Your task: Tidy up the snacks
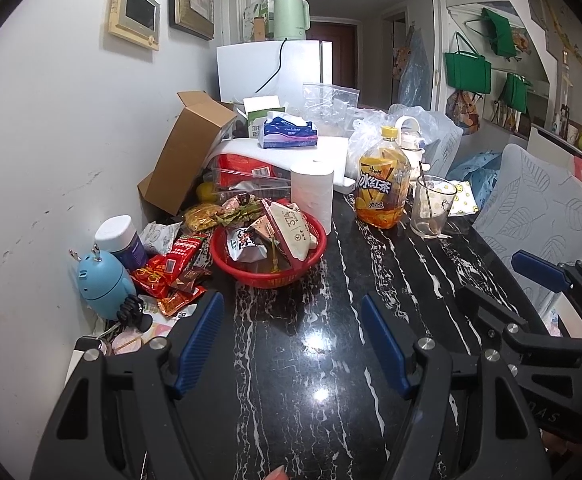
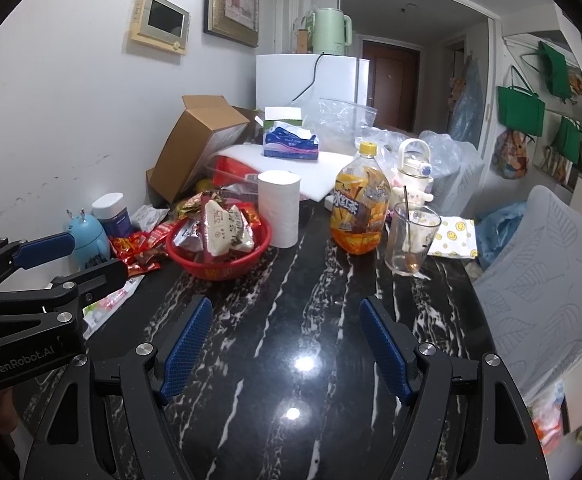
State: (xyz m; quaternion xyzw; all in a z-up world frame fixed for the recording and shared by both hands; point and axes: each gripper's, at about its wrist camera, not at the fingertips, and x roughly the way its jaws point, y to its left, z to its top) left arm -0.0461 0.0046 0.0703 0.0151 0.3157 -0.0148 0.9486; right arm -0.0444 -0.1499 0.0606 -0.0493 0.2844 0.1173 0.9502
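A red basket holding several snack packets stands on the black marble table. More red snack packets lie loose to its left by the wall. My left gripper is open and empty, low over the table in front of the basket; it also shows at the left of the right wrist view. My right gripper is open and empty over the bare table; it shows at the right edge of the left wrist view.
A paper roll, an iced tea bottle and a glass stand behind the basket. A blue toy, a white jar, a cardboard box and a tissue pack line the wall. A cushioned chair is right.
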